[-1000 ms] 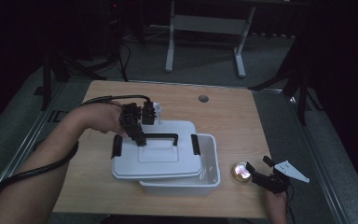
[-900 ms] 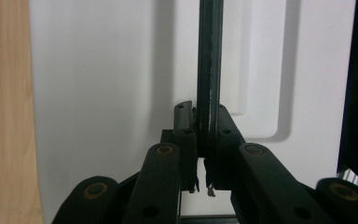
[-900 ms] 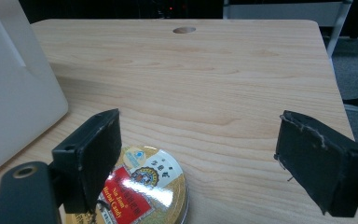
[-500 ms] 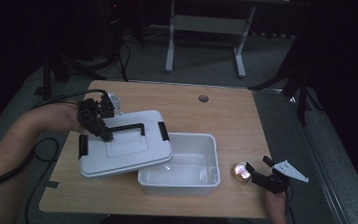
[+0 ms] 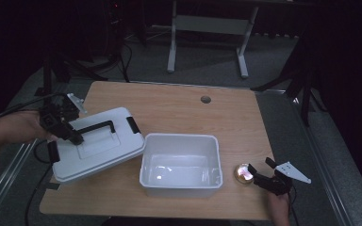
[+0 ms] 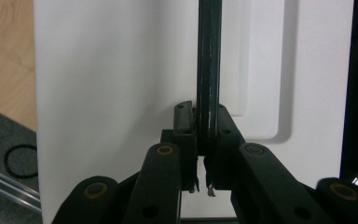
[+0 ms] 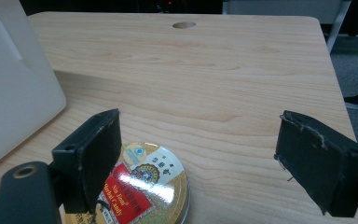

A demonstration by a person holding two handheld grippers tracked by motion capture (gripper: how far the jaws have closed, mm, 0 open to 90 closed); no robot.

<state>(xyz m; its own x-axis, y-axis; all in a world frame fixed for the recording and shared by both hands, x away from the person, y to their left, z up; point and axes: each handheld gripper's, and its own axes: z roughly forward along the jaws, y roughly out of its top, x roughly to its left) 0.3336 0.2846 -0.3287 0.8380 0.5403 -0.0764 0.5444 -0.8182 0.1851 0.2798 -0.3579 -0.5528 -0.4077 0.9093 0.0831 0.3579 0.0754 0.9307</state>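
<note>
My left gripper (image 5: 73, 137) is shut on the black handle (image 5: 96, 127) of a white lid (image 5: 99, 150), which sits tilted at the table's left, beside the white box (image 5: 179, 190). In the left gripper view the jaws pinch the handle bar (image 6: 209, 70) against the lid's top (image 6: 112, 93). The box stands open and looks empty. At the front right, my right gripper (image 5: 260, 165) stays open. A round gold tin (image 5: 243, 173) with a red label lies just left of it. In the right gripper view the tin (image 7: 144, 186) lies near the left jaw, and I cannot tell if they touch.
The wooden table (image 5: 179, 113) has a round cable hole (image 5: 206, 99) near its far edge. The lid's left part hangs over the table's left edge. A cable (image 5: 33, 188) trails off at the left. A grey desk frame (image 5: 207, 28) stands on the floor behind.
The left gripper has carried the lid off the box and leftward to the table's left side, leaving the box open. The right gripper and the tin have not moved.
</note>
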